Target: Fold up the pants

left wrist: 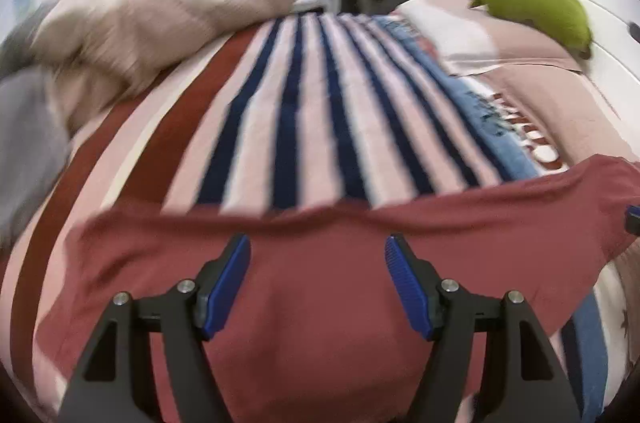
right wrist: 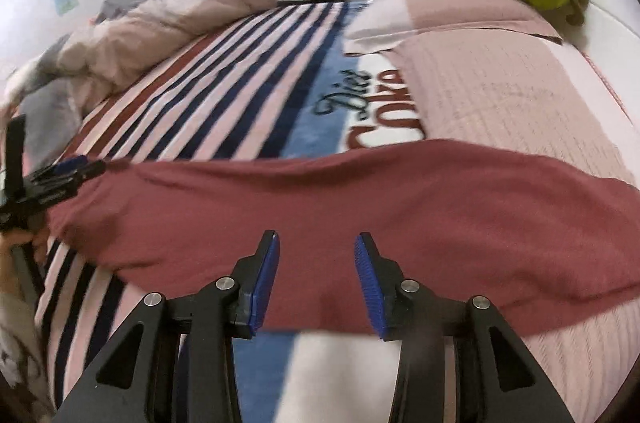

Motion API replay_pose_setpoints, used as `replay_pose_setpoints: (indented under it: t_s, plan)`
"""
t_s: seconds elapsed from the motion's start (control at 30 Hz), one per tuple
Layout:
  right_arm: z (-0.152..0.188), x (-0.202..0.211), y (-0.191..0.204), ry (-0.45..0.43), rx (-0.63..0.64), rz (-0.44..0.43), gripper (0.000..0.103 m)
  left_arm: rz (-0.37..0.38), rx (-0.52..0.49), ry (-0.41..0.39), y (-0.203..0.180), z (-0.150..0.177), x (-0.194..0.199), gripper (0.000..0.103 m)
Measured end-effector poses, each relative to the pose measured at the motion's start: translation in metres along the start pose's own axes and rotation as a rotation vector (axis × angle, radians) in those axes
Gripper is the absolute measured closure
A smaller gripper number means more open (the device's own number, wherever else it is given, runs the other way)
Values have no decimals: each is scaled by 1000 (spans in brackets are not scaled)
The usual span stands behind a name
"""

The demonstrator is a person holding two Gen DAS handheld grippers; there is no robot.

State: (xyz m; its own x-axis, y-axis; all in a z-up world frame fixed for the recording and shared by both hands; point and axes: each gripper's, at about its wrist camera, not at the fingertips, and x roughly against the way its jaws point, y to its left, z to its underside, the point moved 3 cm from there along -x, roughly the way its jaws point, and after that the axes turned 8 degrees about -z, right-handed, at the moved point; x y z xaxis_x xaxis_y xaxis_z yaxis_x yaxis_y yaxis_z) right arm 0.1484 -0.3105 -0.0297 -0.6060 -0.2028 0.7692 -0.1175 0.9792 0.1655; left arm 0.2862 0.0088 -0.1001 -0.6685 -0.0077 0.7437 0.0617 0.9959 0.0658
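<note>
- The red pants [right wrist: 320,207] are lying flat across the striped blanket [right wrist: 224,79].
- My left gripper [left wrist: 318,251] is hanging over the pants, jaws wide, gripping nothing.
- My right gripper [right wrist: 317,247] is hovering above the pants' near edge, jaws partly apart, empty.

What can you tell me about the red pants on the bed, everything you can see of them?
The red pants are a dull brick-red, soft knit-looking fabric, lying flat in a long band across the striped blanket and the pink quilted cover. The surface is smooth with mild wrinkles; no waistband or pockets can be made out. The right gripper and left gripper hover over them, jaws open, gripping nothing.
</note>
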Motion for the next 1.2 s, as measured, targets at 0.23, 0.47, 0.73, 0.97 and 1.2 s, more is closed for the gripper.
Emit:
replay_pose_setpoints:
  t_s: [0.23,0.47,0.73,0.97,1.2]
  plan:
    - [23,1,58,40,29,-21,68,-106,141,59,84,18,-14,37]
    - [23,-13,92,51,-17,-56,68,-159,224,88,127,21,-41,37]
    - [19,-17,98,73,-48,-46,68,-161,303,64,144,8,-63,37]
    - [15,-11,90,40,-100,-83,68,-96,426,56,151,27,-15,25]
    - [21,12,88,-3,-93,-96,61,-111,403,54,130,40,12,24]
